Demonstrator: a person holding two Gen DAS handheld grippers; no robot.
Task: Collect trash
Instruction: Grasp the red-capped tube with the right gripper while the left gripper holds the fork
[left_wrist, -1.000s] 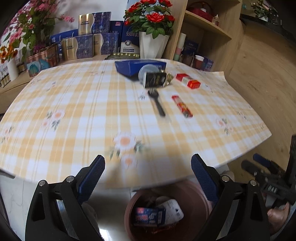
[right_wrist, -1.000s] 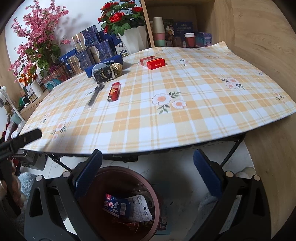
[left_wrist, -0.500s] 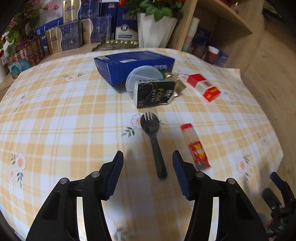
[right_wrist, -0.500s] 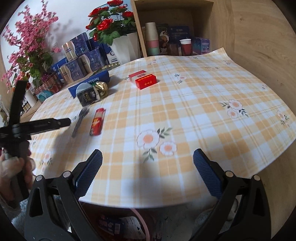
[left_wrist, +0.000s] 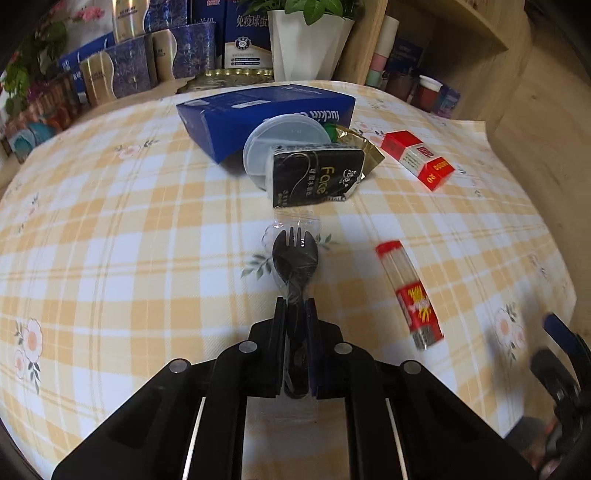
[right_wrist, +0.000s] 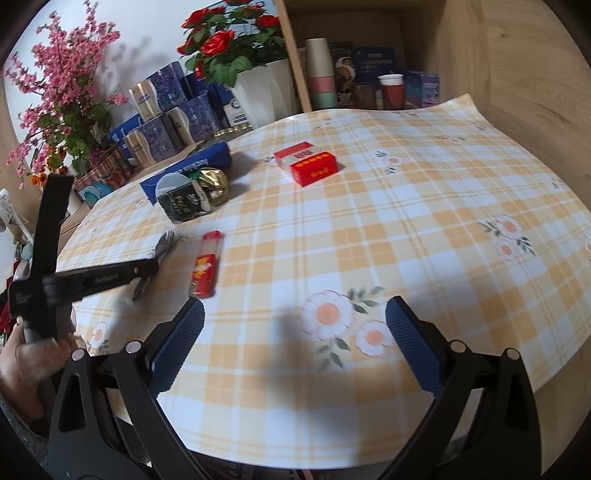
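Left tongs (left_wrist: 295, 310) newly closed on wrapped spork (left_wrist: 295, 254)

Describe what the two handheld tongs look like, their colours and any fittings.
Both are black plastic frames with silver rivets at the linkage pivots. The right tongs carry textured blue pads on their fingers. The left tongs show flat black finger plates, a blue edge on one, and white slots in the arms.

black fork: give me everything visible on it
The fork is black, plastic by its look, with short tines on a spoon-like bowl, sealed in a clear wrapper. It lies flat on the checked tablecloth, tines toward the black packet. The left gripper is shut on its handle. The tube lies apart, beside it.
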